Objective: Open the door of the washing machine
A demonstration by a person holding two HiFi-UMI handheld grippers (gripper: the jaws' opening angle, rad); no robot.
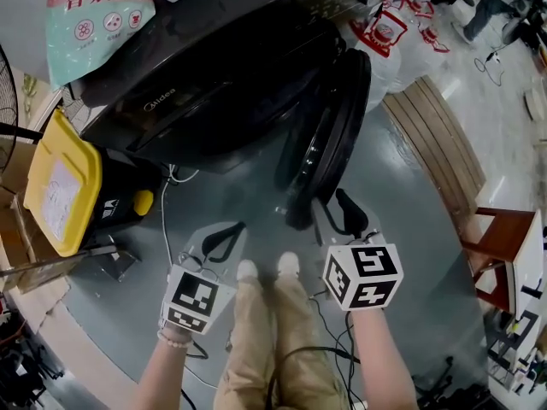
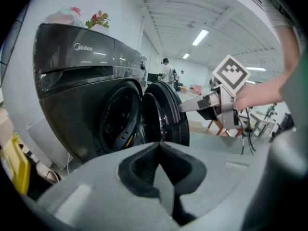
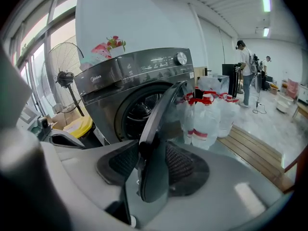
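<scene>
Right gripper [image 3: 153, 170] clamps the door [image 3: 161, 114] by its edge, the door standing open off the washing machine [image 1: 205, 84]. Left gripper [image 2: 161, 153] is clenched, empty, near the door but apart. Grey floor [image 1: 248, 186] below, wooden pallet [image 1: 436, 143] alongside.

Your grey floor [image 1: 410, 229] carries the washing machine [image 1: 205, 92], with a yellow-lidded bin [image 1: 60, 182] just beside it on your left. To its right stand plastic jugs [image 1: 389, 32] (red labels), next to a slatted wooden platform [image 1: 436, 143]. A white cable [image 1: 161, 220] trails near your shoes [image 1: 267, 268].
</scene>
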